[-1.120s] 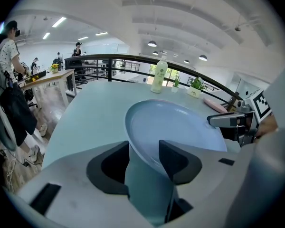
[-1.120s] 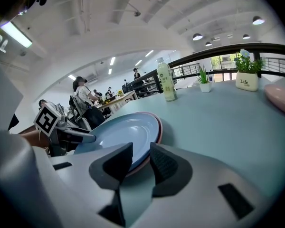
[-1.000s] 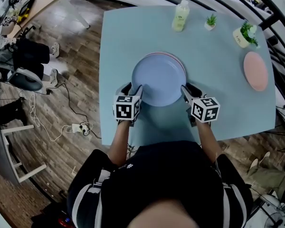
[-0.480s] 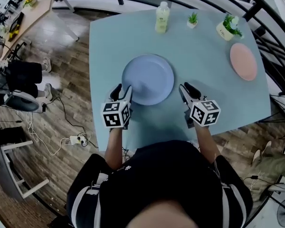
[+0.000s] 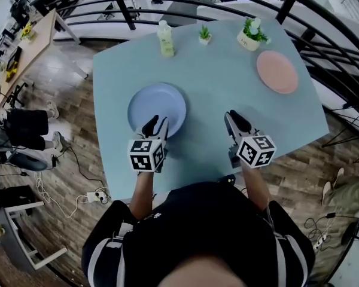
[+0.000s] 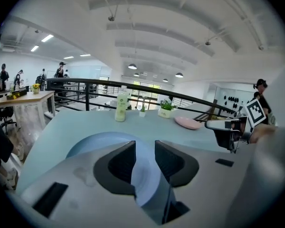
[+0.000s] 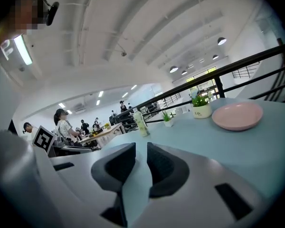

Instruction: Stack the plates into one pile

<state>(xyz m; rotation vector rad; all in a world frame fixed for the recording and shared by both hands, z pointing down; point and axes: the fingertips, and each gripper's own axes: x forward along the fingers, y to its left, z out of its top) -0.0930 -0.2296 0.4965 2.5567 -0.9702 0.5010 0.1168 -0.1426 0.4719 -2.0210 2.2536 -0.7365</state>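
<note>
A blue plate lies on the left half of the pale blue table. A pink plate sits apart at the far right. My left gripper hovers over the blue plate's near rim. The left gripper view shows its jaws a narrow slit apart, with the blue plate showing through and nothing gripped. My right gripper is over bare table to the right of the blue plate, jaws nearly together and empty. The pink plate lies ahead of it to the right.
A pale bottle, a small plant and a potted plant stand along the table's far edge. A black railing runs behind the table. Wood floor with cables lies to the left.
Both grippers have drawn back from the blue plate's sides toward me. The right one now stands well apart from it. The head view has pulled back and shifted.
</note>
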